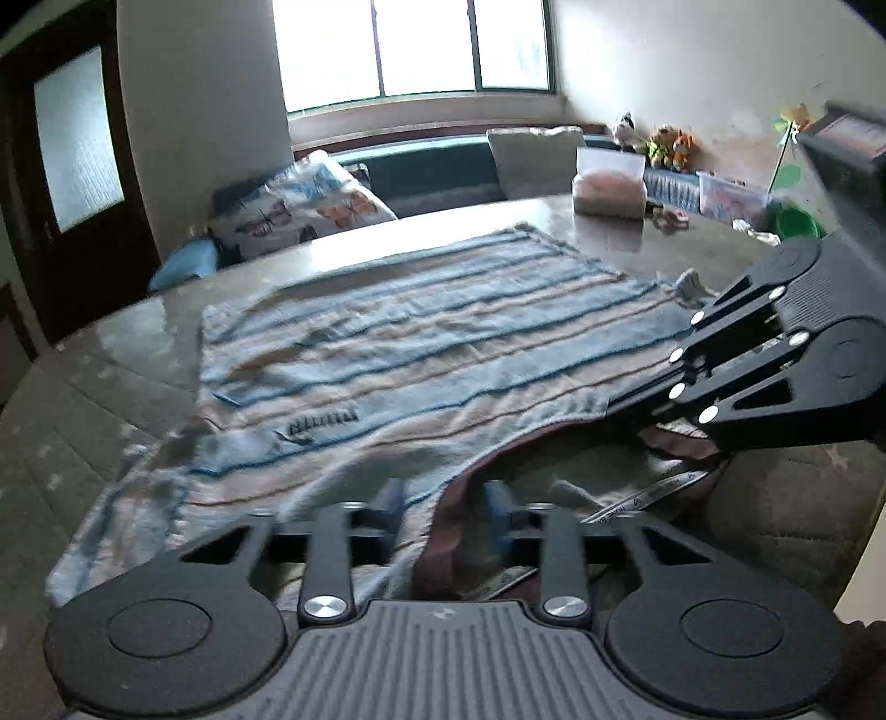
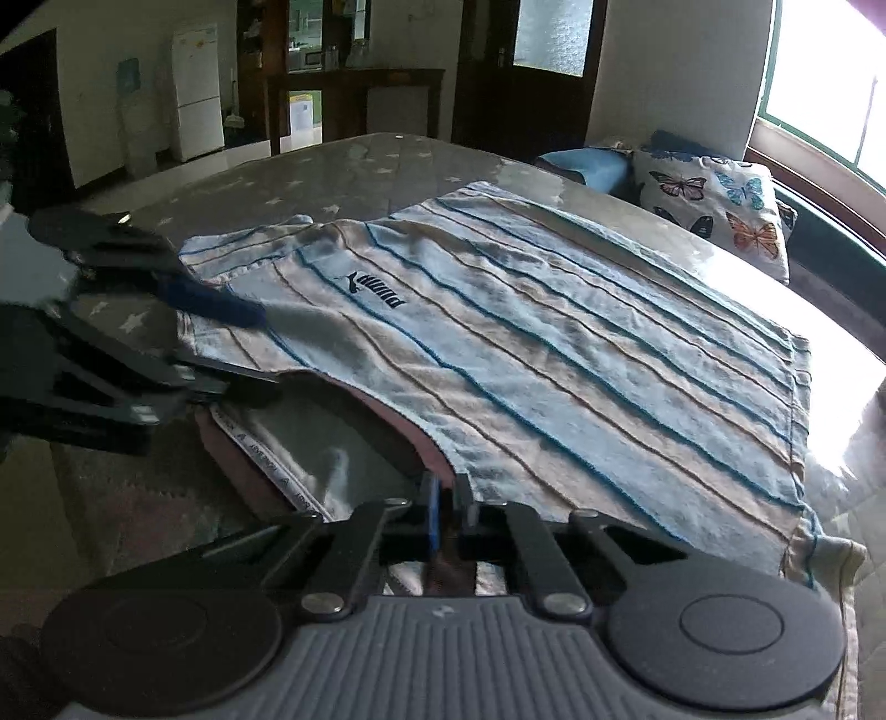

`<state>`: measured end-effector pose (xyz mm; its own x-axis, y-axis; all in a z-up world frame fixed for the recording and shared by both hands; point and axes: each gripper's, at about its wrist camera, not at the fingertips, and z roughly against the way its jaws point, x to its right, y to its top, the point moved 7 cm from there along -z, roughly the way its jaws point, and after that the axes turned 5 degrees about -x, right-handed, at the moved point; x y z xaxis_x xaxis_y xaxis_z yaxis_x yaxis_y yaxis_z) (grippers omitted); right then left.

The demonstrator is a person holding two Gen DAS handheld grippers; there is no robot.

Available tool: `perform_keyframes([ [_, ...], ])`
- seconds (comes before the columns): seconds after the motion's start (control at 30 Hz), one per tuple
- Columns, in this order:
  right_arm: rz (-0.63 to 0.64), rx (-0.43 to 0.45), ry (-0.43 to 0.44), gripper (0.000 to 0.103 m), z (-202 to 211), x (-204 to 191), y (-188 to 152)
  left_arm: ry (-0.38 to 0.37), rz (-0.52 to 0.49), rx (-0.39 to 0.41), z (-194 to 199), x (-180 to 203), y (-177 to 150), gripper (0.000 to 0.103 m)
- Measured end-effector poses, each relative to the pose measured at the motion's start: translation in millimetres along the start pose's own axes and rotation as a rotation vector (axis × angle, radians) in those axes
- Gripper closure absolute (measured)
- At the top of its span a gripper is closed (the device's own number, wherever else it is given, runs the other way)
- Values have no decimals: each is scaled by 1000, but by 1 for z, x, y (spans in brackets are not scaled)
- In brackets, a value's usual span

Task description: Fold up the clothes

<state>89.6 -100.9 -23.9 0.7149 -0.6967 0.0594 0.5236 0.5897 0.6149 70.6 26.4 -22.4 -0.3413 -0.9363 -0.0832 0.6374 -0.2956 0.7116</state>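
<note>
Striped shirt [image 1: 421,354], a light-blue and beige knit garment with thin dark-blue lines and a dark printed logo [image 2: 376,289], lies spread flat on a glossy grey worktop [image 1: 637,243] patterned with pale stars. The pinkish-brown collar [image 2: 398,426] with its white printed inner tape faces the near edge of the worktop, and the hem lies at the far side, toward the window.

Left tongs [image 1: 443,498] sit at the collar edge of the striped shirt; the blue fingers [image 1: 498,507] stand narrow, with the collar fabric passing between them. In the right wrist view one blue finger lies on top of the shirt near the shoulder.

Right tongs [image 2: 448,501] sit at the opposite side of the collar, drawn close together on the neckline fabric. In the left wrist view the same tongs [image 1: 620,404] reach in from the side and meet the shirt edge.

Beyond the striped shirt, a clear plastic container [image 1: 609,183] stands on the far part of the worktop. Past the worktop edge, a white butterfly-print cushion [image 2: 714,205] rests on a dark-green bench [image 1: 432,171] below a bright window [image 1: 415,47]. A white refrigerator [image 2: 196,88] stands well apart from the shirt, against the far wall.
</note>
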Motion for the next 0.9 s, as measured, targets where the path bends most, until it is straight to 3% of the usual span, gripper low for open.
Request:
perform_keyframes([
  [0.03,4,1,1,102,1,0,-1,-4,0,-8,-1,0,-1,95],
  [0.13,17,5,6,102,5,-1,-3,-10,-21,-12,3,4,-5,102],
  [0.5,55,-13,66,98,14,0,-9,-59,-71,-81,12,7,-14,99],
  [0.73,-50,25,60,95,25,22,-8,-69,-47,12,34,0,17,97],
  [0.9,-81,13,63,92,24,22,-23,-86,18,38,9,12,42,97],
])
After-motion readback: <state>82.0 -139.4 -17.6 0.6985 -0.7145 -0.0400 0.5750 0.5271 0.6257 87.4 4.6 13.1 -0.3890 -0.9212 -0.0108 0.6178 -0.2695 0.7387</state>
